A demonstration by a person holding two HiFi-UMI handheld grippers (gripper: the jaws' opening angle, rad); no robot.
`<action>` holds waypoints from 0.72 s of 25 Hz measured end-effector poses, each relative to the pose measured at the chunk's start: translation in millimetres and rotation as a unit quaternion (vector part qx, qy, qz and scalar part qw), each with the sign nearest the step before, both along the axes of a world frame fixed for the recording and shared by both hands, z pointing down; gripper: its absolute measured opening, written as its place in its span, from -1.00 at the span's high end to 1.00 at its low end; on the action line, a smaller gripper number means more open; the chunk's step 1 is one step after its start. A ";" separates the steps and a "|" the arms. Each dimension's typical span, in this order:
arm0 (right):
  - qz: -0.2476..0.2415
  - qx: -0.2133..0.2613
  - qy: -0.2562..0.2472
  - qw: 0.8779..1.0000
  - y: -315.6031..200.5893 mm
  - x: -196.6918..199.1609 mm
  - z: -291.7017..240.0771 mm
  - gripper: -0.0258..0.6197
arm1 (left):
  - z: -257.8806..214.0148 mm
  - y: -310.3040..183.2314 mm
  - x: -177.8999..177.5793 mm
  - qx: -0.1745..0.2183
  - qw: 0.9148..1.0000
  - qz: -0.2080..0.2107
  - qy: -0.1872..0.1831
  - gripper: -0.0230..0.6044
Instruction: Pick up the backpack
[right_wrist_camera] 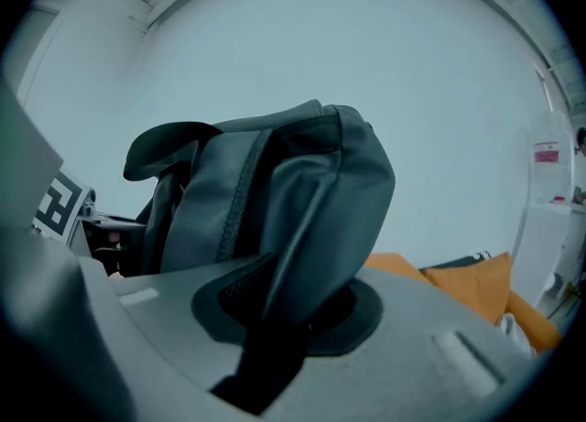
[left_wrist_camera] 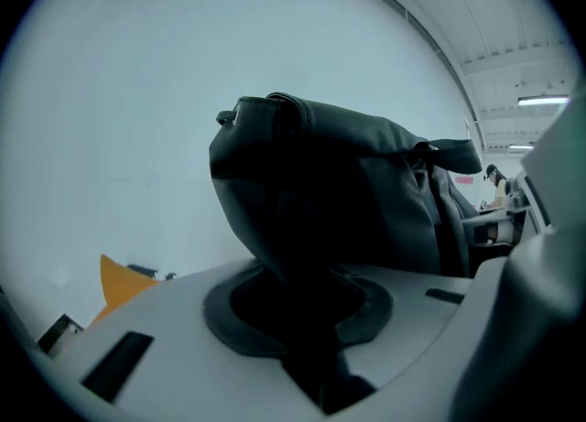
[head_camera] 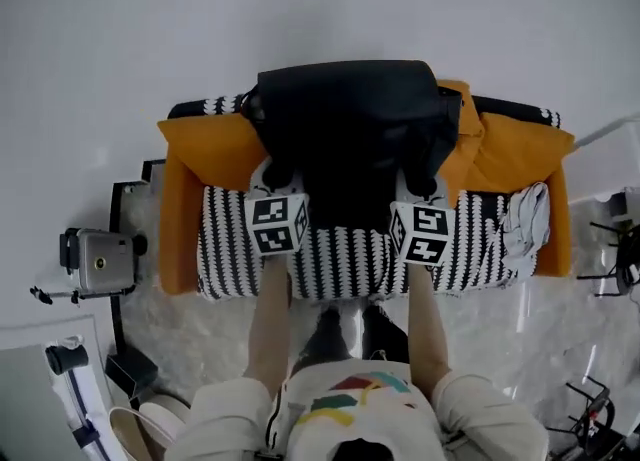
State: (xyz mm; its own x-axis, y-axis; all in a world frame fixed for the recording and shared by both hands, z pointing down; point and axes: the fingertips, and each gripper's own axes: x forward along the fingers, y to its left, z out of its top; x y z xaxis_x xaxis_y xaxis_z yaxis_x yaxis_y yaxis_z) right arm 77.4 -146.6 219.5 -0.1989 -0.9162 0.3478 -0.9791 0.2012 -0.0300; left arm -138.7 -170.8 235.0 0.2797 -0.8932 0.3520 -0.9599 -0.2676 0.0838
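Note:
The black backpack (head_camera: pixel 345 114) hangs in the air over an orange sofa, held up from both sides. My left gripper (head_camera: pixel 278 177) is shut on the backpack's left strap, and the dark strap runs down between its jaws in the left gripper view (left_wrist_camera: pixel 307 319). My right gripper (head_camera: pixel 420 184) is shut on the right strap, which passes between its jaws in the right gripper view (right_wrist_camera: pixel 284 319). The bag's body (left_wrist_camera: pixel 339 191) fills the middle of both gripper views (right_wrist_camera: pixel 275 182), seen against a pale wall.
The orange sofa (head_camera: pixel 200 154) stands against the white wall, with a black-and-white striped blanket (head_camera: pixel 340 259) over its seat and a white cloth (head_camera: pixel 525 219) at its right end. A camera on a stand (head_camera: pixel 100 261) is at the left; tripod legs (head_camera: pixel 620 244) are at the right.

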 end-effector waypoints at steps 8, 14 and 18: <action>-0.012 0.098 0.002 0.995 11.6 3.0 -145.0 0.64 | -151.3 10.5 3.2 0.105 0.994 -0.010 0.013 0.64; -0.031 0.147 0.011 0.989 48.5 -0.9 -200.8 0.64 | -213.6 51.1 0.7 0.166 0.986 -0.017 0.018 0.64; -0.054 0.198 0.019 0.979 82.4 -1.0 -223.9 0.64 | -238.8 88.9 2.8 0.203 0.979 -0.029 0.013 0.64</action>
State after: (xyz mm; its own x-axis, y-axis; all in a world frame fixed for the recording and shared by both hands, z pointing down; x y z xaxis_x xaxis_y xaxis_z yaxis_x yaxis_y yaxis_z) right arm 76.4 -64.2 -4.4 -0.2957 -0.9551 -0.0207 -0.9505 0.2919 0.1064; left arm -135.8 -81.9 -3.8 0.2282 -0.9727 -0.0423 -0.9735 -0.2287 0.0064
